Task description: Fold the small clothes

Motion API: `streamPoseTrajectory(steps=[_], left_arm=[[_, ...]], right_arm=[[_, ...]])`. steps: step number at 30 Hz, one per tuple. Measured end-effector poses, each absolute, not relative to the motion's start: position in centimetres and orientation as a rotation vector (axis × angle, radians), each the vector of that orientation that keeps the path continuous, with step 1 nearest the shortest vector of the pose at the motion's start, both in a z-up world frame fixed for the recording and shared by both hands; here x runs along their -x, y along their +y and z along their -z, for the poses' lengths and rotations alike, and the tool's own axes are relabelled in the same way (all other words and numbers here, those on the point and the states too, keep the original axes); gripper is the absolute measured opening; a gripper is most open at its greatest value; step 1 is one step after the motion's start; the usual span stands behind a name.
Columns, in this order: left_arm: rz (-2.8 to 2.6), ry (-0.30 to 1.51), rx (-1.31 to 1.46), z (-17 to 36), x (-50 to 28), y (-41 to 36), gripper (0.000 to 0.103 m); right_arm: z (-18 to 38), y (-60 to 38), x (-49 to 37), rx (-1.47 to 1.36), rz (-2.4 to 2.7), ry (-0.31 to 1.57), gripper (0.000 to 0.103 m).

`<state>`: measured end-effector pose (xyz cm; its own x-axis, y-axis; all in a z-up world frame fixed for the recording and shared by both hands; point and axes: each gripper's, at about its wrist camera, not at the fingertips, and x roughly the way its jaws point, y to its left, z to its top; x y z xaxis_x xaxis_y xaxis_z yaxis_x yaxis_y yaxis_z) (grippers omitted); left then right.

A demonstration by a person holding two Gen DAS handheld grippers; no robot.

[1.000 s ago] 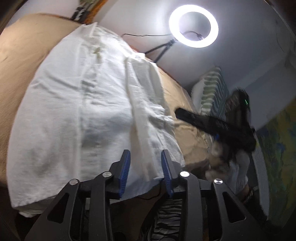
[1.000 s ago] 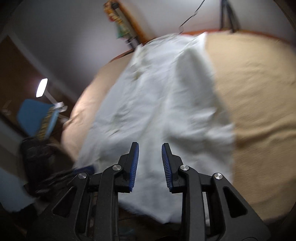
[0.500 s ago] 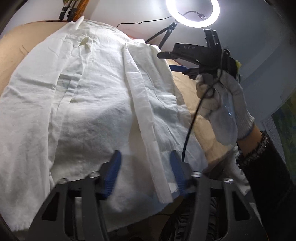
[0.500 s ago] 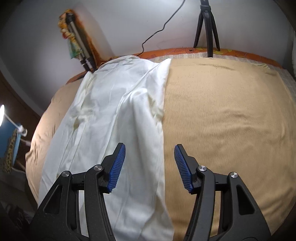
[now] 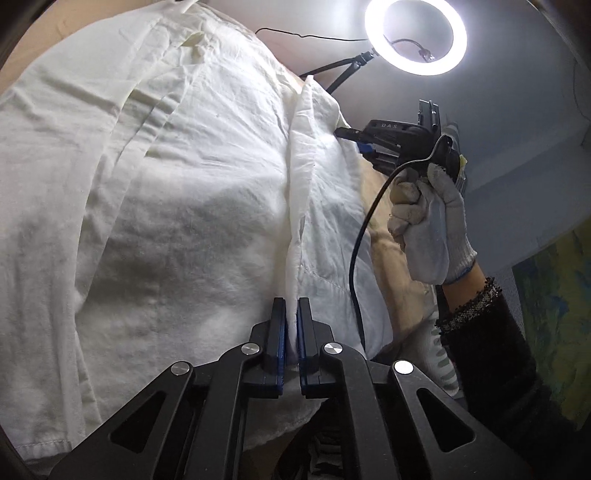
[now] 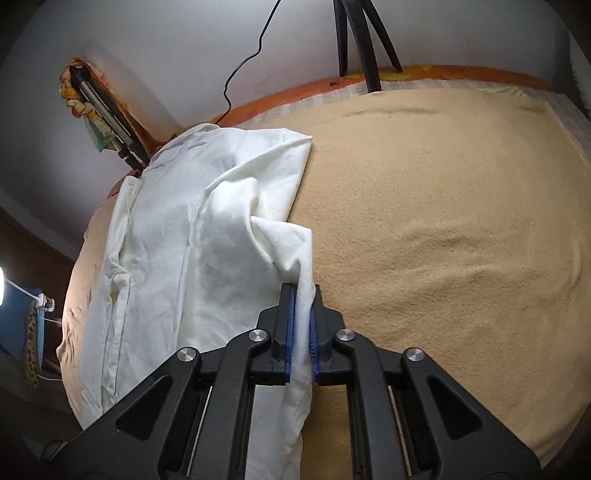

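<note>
A white shirt (image 5: 177, 192) lies spread on a tan bed cover; it also shows in the right wrist view (image 6: 207, 236). My left gripper (image 5: 291, 317) is shut on the shirt's folded-over edge near its lower hem. My right gripper (image 6: 302, 306) is shut on the shirt's right side edge, with the cloth bunched and lifted ahead of the jaws. In the left wrist view the right gripper (image 5: 351, 134) touches the shirt's far right edge, held by a white-gloved hand (image 5: 432, 225).
The tan bed cover (image 6: 443, 221) stretches to the right of the shirt. A ring light (image 5: 415, 35) on a tripod (image 6: 365, 40) stands behind the bed with a black cable. A striped pillow (image 5: 443, 365) lies at the bed's right side.
Both grippers have gone from open to shut on the shirt's edges. The right gripper has come down onto the shirt's right edge and bunched it up.
</note>
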<state>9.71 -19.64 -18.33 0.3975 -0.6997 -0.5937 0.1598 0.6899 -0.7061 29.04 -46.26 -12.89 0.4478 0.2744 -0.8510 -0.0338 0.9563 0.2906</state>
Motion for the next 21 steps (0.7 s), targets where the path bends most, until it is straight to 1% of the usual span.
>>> streamPoseTrajectory(steps=[1, 2, 4, 6, 7, 8, 12, 14, 15, 16, 17, 21], left_arm=[[0.593, 1.018, 0.598, 17.9, -9.5, -19.7, 0.004], [0.596, 1.004, 0.584, 17.4, -9.1, -19.7, 0.004], [0.589, 0.988, 0.545, 16.7, -8.9, -20.1, 0.004], [0.557, 0.975, 0.487, 16.2, -8.9, -20.4, 0.009], [0.535, 0.968, 0.446, 15.9, -8.9, -20.6, 0.016], [0.529, 0.959, 0.421, 15.6, -9.0, -20.8, 0.02], [0.52, 0.952, 0.358, 15.7, -9.9, -21.3, 0.02], [0.56, 0.98, 0.405, 16.4, -10.6, -21.2, 0.02], [0.564, 0.991, 0.43, 16.5, -10.7, -21.1, 0.018], [0.573, 0.998, 0.456, 16.6, -10.6, -20.9, 0.006], [0.58, 1.005, 0.483, 16.9, -10.7, -20.7, 0.002], [0.595, 1.036, 0.609, 17.7, -10.6, -19.6, 0.002]], right_arm=[[12.4, -46.6, -28.4, -0.243, -0.185, 1.081, 0.038], [11.9, -46.9, -27.6, -0.243, -0.177, 1.066, 0.042], [10.6, -47.4, -25.6, -0.245, -0.19, 1.049, 0.043], [9.5, -47.7, -23.0, -0.239, -0.222, 1.043, 0.043], [9.2, -47.6, -21.2, -0.237, -0.241, 1.051, 0.043], [9.1, -47.6, -19.7, -0.239, -0.255, 1.064, 0.043], [10.0, -47.1, -13.4, -0.305, -0.353, 1.118, 0.043], [10.8, -46.0, -11.0, -0.307, -0.375, 1.156, 0.043], [11.2, -45.5, -10.0, -0.294, -0.375, 1.17, 0.043], [11.7, -45.1, -9.2, -0.286, -0.377, 1.185, 0.043], [12.2, -44.7, -8.5, -0.293, -0.387, 1.202, 0.043], [13.7, -43.8, -7.4, -0.321, -0.403, 1.229, 0.043]])
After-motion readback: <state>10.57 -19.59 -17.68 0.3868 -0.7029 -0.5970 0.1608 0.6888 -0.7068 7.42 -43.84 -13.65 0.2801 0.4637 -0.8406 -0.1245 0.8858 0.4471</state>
